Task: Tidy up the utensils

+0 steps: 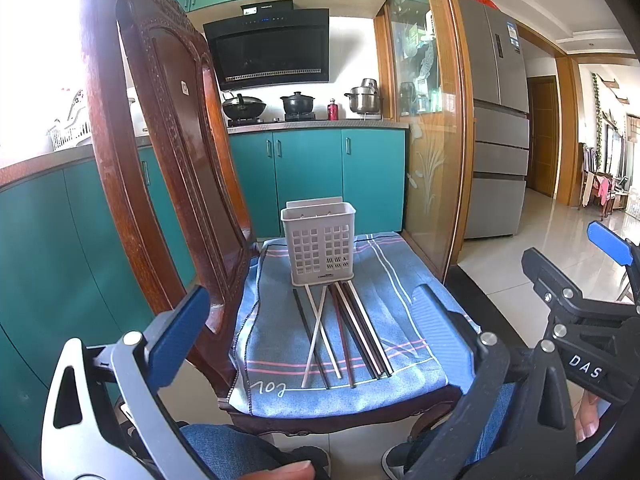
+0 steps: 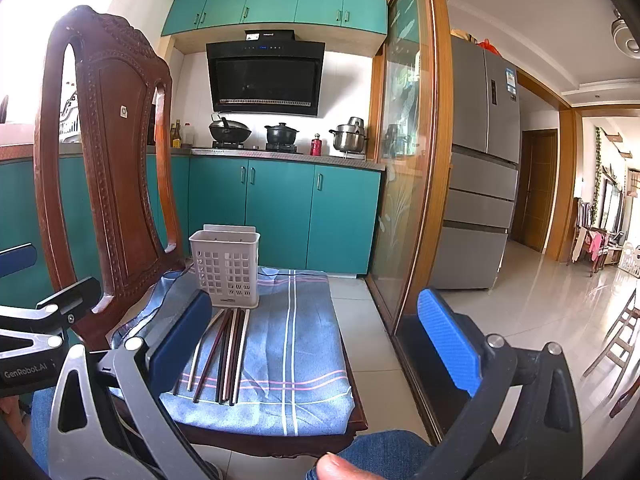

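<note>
Several chopsticks [image 1: 344, 336], white and dark ones, lie side by side on a blue cloth [image 1: 404, 304] on a wooden chair seat. A white perforated utensil holder [image 1: 319, 240] stands upright just behind them. My left gripper [image 1: 316, 332] hovers open over the front of the seat, with the chopsticks between its wide-spread fingers but below and apart from them. In the right wrist view the chopsticks [image 2: 224, 356] and holder [image 2: 226, 266] sit left of centre. My right gripper [image 2: 316, 340] is open and empty, off to the right of the chopsticks.
The chair's carved wooden back [image 1: 160, 128] rises on the left. A glass sliding door [image 2: 404, 184] with a wooden frame stands right of the chair. Teal kitchen cabinets [image 2: 280, 212] lie behind. A person's knees in jeans [image 1: 224, 444] are below the seat.
</note>
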Demonstrator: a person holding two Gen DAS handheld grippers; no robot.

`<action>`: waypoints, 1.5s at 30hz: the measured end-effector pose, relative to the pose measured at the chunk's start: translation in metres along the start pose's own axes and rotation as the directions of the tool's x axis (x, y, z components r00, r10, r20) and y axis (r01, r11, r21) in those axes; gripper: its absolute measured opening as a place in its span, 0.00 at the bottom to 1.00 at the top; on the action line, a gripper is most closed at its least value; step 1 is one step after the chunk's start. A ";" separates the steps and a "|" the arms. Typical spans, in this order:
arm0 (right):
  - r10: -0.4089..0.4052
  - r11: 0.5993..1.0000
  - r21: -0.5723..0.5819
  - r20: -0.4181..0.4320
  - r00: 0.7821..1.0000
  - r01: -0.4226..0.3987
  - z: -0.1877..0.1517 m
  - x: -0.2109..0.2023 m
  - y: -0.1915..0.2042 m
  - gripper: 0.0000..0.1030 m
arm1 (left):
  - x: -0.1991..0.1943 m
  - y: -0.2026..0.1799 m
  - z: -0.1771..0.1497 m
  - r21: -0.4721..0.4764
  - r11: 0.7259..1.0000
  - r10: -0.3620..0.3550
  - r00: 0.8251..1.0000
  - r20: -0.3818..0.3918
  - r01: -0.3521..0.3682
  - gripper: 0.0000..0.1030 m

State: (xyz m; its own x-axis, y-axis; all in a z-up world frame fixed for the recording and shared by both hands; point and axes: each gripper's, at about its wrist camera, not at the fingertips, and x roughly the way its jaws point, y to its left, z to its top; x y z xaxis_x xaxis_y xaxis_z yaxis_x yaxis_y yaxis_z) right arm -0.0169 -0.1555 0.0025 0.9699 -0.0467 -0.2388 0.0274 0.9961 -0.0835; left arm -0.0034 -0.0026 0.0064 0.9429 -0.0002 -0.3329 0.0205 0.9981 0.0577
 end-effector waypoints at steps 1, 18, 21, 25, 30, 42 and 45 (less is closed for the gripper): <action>0.000 1.000 0.000 0.000 1.000 0.000 0.000 0.000 0.000 0.97 | 0.000 0.000 0.000 0.000 1.000 0.001 1.000 0.000 -0.001 0.97; 0.001 1.000 0.001 0.000 1.000 -0.001 0.000 0.000 0.000 0.97 | 0.001 0.000 -0.001 -0.001 1.000 -0.001 1.000 -0.003 0.001 0.97; 0.000 1.000 0.000 0.001 1.000 0.000 0.000 0.000 0.000 0.97 | 0.001 0.000 -0.001 -0.001 1.000 -0.001 1.000 -0.003 0.001 0.97; 0.001 1.000 0.000 0.000 1.000 -0.001 0.000 0.000 0.000 0.97 | 0.001 0.000 -0.001 -0.001 1.000 -0.001 1.000 -0.005 0.001 0.97; 0.000 1.000 0.000 -0.001 1.000 0.000 0.000 0.001 0.000 0.97 | 0.001 0.000 -0.002 -0.002 1.000 -0.001 1.000 -0.007 0.001 0.97; 0.004 1.000 -0.021 -0.026 1.000 -0.004 -0.001 0.012 -0.002 0.97 | 0.018 -0.004 -0.012 -0.003 0.999 -0.034 0.997 -0.070 0.033 0.97; 0.061 0.997 -0.041 -0.115 0.991 -0.066 -0.002 0.037 -0.008 0.97 | 0.042 -0.005 -0.023 -0.005 0.997 -0.073 0.985 -0.158 0.073 0.97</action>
State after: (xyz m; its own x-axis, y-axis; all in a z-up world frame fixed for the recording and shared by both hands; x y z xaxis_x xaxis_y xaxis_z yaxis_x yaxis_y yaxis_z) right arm 0.0184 -0.1654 -0.0075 0.9354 0.0063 -0.3535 -0.0470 0.9932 -0.1067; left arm 0.0289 -0.0067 -0.0297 0.8745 -0.0635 -0.4808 0.0878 0.9957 0.0281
